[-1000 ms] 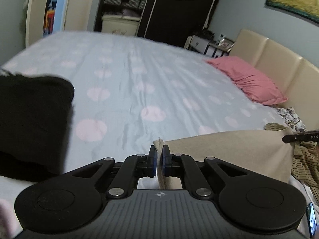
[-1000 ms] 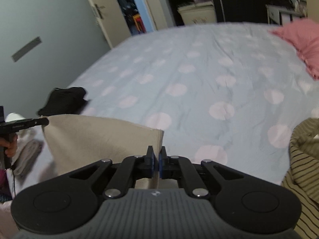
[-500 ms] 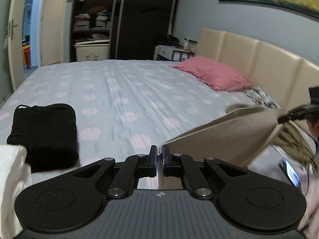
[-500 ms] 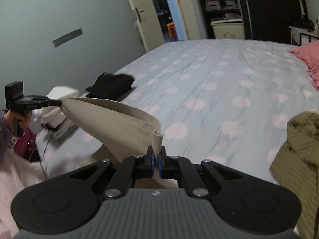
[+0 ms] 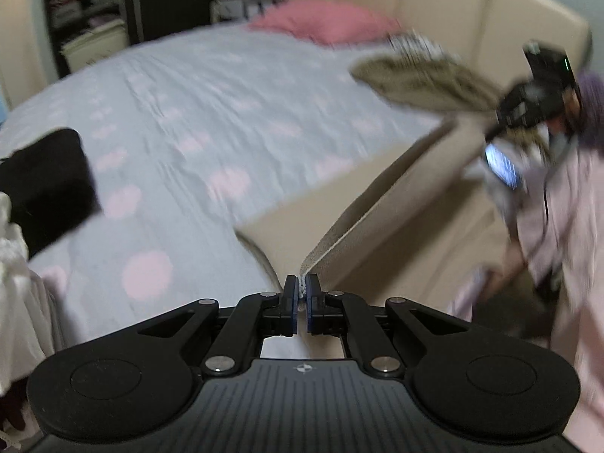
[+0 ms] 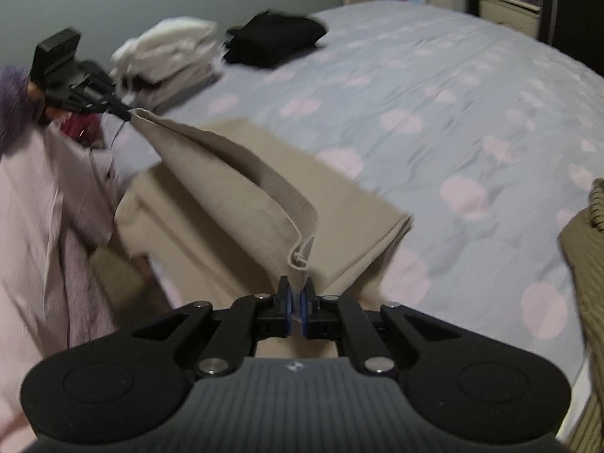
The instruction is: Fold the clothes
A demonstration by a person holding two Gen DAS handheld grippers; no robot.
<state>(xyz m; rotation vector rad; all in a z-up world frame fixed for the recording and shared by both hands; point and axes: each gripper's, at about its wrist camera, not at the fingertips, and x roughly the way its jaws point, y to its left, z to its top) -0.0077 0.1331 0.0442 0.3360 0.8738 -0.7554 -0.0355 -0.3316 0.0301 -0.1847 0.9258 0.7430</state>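
A beige cloth (image 5: pixel 381 204) hangs stretched between both grippers over the near edge of the bed. My left gripper (image 5: pixel 301 290) is shut on one corner of it. My right gripper (image 6: pixel 297 294) is shut on the other corner, where the beige cloth (image 6: pixel 241 185) bunches at the pads. In the right wrist view the left gripper (image 6: pixel 126 113) shows at the far left, pinching its corner. In the left wrist view the right gripper (image 5: pixel 490 134) shows at the far right, blurred. The cloth's lower part lies on the bedsheet (image 6: pixel 434 87).
A folded black garment (image 6: pixel 275 37) and a pile of white and grey folded clothes (image 6: pixel 170 56) sit at the bed's left side. An olive striped garment (image 6: pixel 585 264) lies to the right. A pink pillow (image 5: pixel 324 19) rests by the cream headboard (image 5: pixel 434 3).
Both grippers have swung toward the near edge of the bed and rolled, carrying the cloth down, so its lower part now lies on the sheet. Both stay shut on their corners.
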